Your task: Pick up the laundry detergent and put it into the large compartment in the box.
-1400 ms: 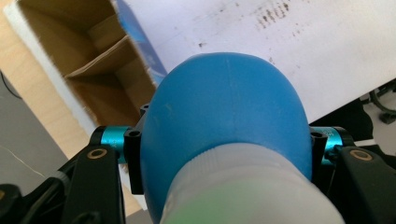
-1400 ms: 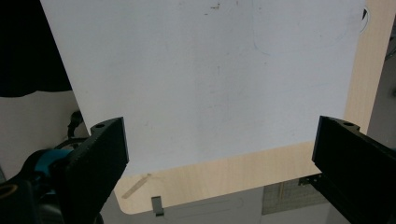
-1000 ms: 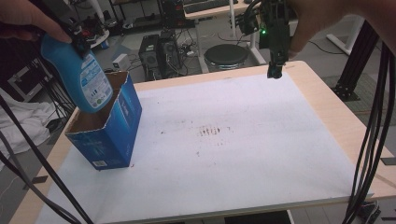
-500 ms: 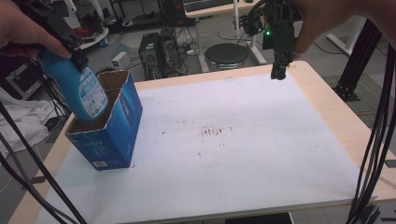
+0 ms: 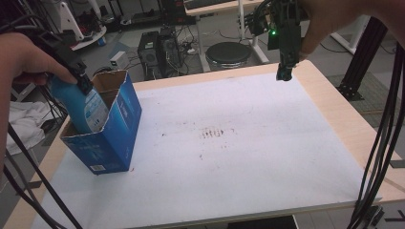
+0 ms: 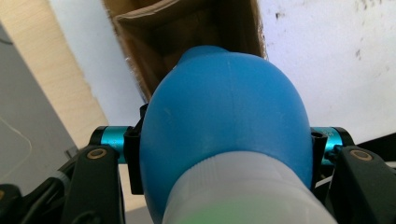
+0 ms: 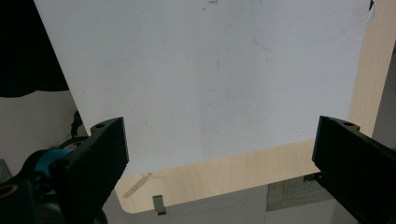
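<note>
A blue bottle (image 5: 79, 105) with a white label stands partly down inside an open blue cardboard box (image 5: 114, 138) at the table's left. My left gripper (image 5: 71, 71) is shut on the bottle's upper part, held by a hand. In the left gripper view the bottle's rounded blue body (image 6: 224, 116) sits between the black jaws, with the box's brown inside (image 6: 187, 42) beyond it. My right gripper (image 5: 285, 71) hangs high over the far right corner of the table, jaws pointing down. In the right gripper view its jaws stand wide apart, nothing between the right gripper's (image 7: 219, 154) fingertips.
A white mat (image 5: 239, 143) covers most of the wooden table (image 5: 334, 109), with dark smudges (image 5: 217, 132) near its middle. Black cables (image 5: 382, 143) hang along the right side and at the lower left. A round stool (image 5: 231, 52) and computer cases stand beyond the far edge.
My left gripper has come down with the bottle, whose lower part now sits inside the box. The right gripper has stayed in place.
</note>
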`<state>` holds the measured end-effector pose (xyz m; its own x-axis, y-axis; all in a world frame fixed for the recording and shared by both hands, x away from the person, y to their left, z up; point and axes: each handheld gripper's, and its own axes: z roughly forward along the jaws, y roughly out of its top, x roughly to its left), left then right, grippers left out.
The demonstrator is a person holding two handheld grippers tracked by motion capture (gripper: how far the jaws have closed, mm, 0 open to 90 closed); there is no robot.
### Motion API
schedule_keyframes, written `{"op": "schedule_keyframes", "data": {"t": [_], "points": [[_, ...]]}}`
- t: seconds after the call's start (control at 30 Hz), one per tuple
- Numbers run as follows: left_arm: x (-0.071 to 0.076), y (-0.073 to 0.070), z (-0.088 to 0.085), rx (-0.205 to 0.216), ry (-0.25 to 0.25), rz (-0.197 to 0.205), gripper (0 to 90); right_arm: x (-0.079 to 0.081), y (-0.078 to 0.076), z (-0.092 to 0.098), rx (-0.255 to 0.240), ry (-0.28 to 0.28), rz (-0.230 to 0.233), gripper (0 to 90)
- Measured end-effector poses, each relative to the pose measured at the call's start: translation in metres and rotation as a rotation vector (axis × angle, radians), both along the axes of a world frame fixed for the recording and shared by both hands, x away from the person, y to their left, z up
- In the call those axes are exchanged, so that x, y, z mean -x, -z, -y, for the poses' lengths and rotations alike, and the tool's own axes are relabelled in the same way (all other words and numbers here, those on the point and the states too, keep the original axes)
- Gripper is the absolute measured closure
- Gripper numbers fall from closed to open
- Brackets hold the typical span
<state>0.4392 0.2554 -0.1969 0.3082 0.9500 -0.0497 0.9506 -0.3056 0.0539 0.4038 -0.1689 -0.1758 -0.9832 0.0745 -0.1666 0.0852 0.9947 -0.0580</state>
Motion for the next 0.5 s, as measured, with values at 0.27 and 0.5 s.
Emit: {"op": "schedule_keyframes", "data": {"t": [0.27, 0.5], "points": [[-0.005, 0.027, -0.001, -0.005, 0.096, -0.037, 38.9, -0.002, 0.005, 0.002, -0.002, 0.006, -0.008, 2.6], [-0.009, 0.042, 0.005, -0.027, 0.207, -0.05, 38.9, -0.006, 0.008, 0.002, -0.001, 0.01, -0.013, 2.6]]}}
